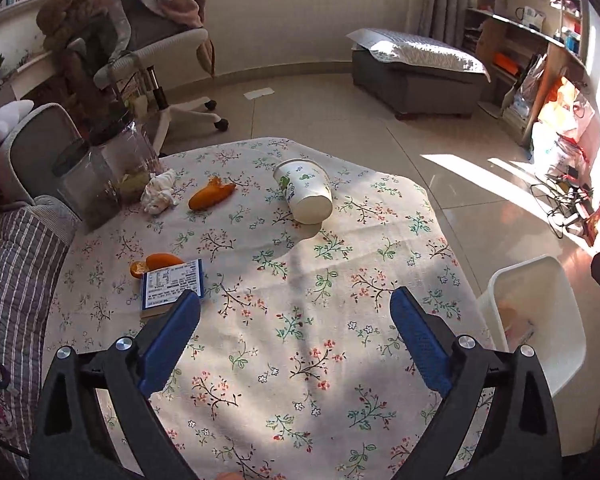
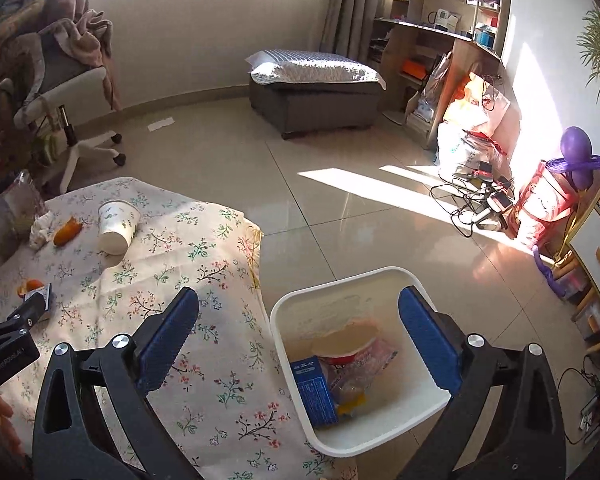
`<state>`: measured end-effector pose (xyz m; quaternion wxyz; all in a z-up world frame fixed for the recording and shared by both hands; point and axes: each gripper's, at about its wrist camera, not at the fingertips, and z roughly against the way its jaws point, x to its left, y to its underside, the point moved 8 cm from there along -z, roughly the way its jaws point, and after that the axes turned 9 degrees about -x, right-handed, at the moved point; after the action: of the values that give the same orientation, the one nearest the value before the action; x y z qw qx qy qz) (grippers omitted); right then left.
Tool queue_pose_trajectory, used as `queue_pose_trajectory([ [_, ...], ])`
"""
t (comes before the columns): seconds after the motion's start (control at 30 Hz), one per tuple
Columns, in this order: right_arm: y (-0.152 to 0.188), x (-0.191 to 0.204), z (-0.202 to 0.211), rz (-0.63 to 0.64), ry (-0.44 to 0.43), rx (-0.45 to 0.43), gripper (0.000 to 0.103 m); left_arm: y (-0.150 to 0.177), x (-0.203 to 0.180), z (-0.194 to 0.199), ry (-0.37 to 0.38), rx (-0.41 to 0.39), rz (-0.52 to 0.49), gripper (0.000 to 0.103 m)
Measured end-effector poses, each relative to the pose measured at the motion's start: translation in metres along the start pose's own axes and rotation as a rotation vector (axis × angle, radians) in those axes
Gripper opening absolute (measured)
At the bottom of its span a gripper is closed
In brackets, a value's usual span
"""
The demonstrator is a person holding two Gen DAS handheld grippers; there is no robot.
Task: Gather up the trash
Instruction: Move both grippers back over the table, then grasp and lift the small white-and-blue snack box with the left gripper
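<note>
Hovering over the floral tablecloth point(image 1: 300, 340), the left gripper point(image 1: 296, 300) has its fingers spread wide, holding nothing. The right gripper point(image 2: 298, 300), equally wide and empty, hangs above the white bin point(image 2: 380, 436) beside the table. On the cloth lie a tipped paper cup point(image 1: 306, 192), orange peel point(image 1: 210, 197), crumpled tissue point(image 1: 159, 192) and a small blue carton point(image 1: 172, 284).
</note>
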<state>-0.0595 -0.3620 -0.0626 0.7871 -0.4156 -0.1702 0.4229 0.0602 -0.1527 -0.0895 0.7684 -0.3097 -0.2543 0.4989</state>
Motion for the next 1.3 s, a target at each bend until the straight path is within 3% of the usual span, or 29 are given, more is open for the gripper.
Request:
queue_pose_trajectory([
  [0.13, 0.0, 0.049, -0.005, 0.057, -0.081, 0.026, 0.096, 0.01, 0.053, -0.023, -0.022, 0.084, -0.012, 0.093],
  [0.23, 0.007, 0.072, -0.008, 0.082, -0.125, 0.031, 0.096, 0.021, 0.079, -0.047, -0.008, 0.167, -0.138, 0.093],
  [0.4, 0.027, 0.088, -0.024, 0.072, -0.169, 0.124, 0.096, 0.042, 0.1, -0.088, 0.128, 0.292, -0.323, 0.093],
  [0.5, 0.026, 0.093, -0.027, 0.085, -0.174, 0.12, 0.096, 0.054, 0.101, -0.106, 0.17, 0.332, -0.466, 0.093],
  [0.63, 0.027, 0.101, -0.032, 0.101, -0.18, 0.132, 0.096, 0.067, 0.102, -0.132, 0.214, 0.397, -0.563, 0.093],
  [0.9, 0.031, 0.118, -0.038, 0.132, -0.206, 0.16, 0.096, 0.071, 0.111, -0.167, 0.226, 0.437, -0.558, 0.092],
  [1.13, 0.029, 0.119, -0.039, 0.127, -0.207, 0.165, 0.096, 0.074, 0.108, -0.162, 0.248, 0.454, -0.485, 0.076],
  [1.2, 0.029, 0.119, -0.037, 0.122, -0.209, 0.161, 0.096, 0.076, 0.105, -0.155, 0.261, 0.456, -0.457, 0.06],
  [1.3, 0.028, 0.119, -0.036, 0.116, -0.212, 0.158, 0.096, 0.079, 0.104, -0.142, 0.252, 0.439, -0.388, 0.057],
])
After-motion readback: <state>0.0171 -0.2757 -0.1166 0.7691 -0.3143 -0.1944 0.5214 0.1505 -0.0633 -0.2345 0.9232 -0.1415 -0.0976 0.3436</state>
